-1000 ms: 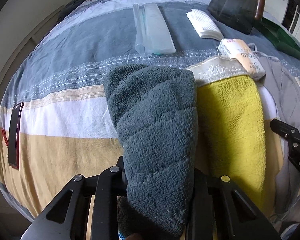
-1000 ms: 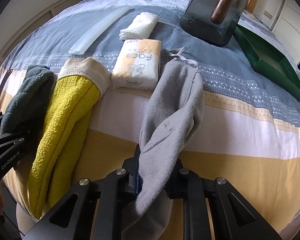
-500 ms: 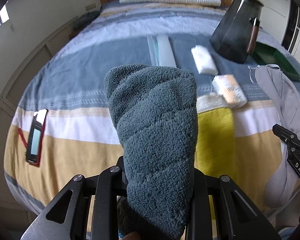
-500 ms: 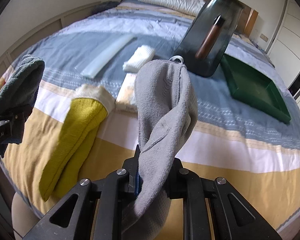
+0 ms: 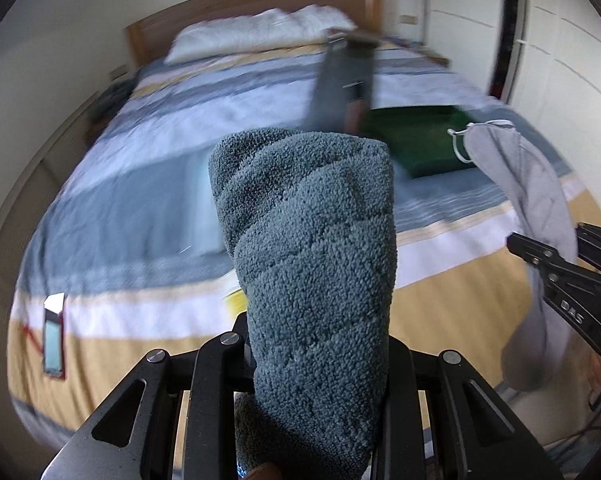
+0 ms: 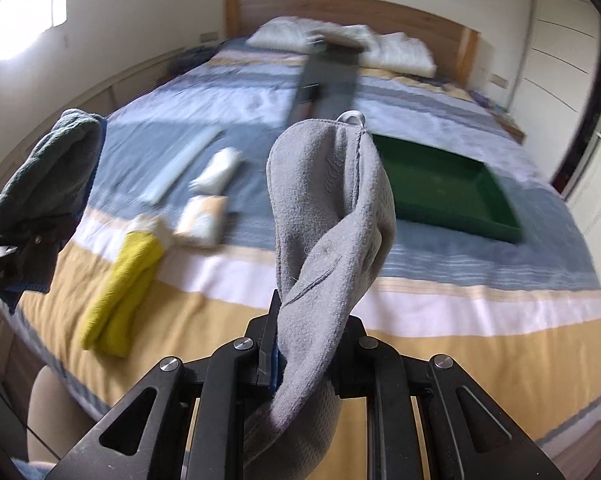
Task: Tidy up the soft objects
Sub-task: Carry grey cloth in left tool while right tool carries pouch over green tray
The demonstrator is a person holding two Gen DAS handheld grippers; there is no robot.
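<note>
My left gripper (image 5: 316, 344) is shut on a thick dark grey-blue towel (image 5: 308, 248) that stands up between its fingers, held above the bed; the same towel (image 6: 48, 168) shows at the left edge of the right wrist view. My right gripper (image 6: 312, 344) is shut on a light grey cloth (image 6: 328, 216) with a white loop, also lifted off the bed, and that cloth (image 5: 528, 200) hangs at the right of the left wrist view. A yellow towel (image 6: 120, 276) lies folded on the striped bedspread (image 6: 460, 320). A green tray (image 6: 452, 192) sits farther back.
On the bed lie a tissue pack (image 6: 202, 220), a white folded cloth (image 6: 216, 170), a long clear case (image 6: 180, 164) and a dark upright bin (image 6: 328, 80). A phone (image 5: 54, 332) lies near the bed's left edge. Pillows and a wooden headboard (image 6: 380, 12) stand at the far end.
Both grippers have risen and pulled back from the bed with their cloths. The bed now looks farther away, and the headboard and pillows have come into view.
</note>
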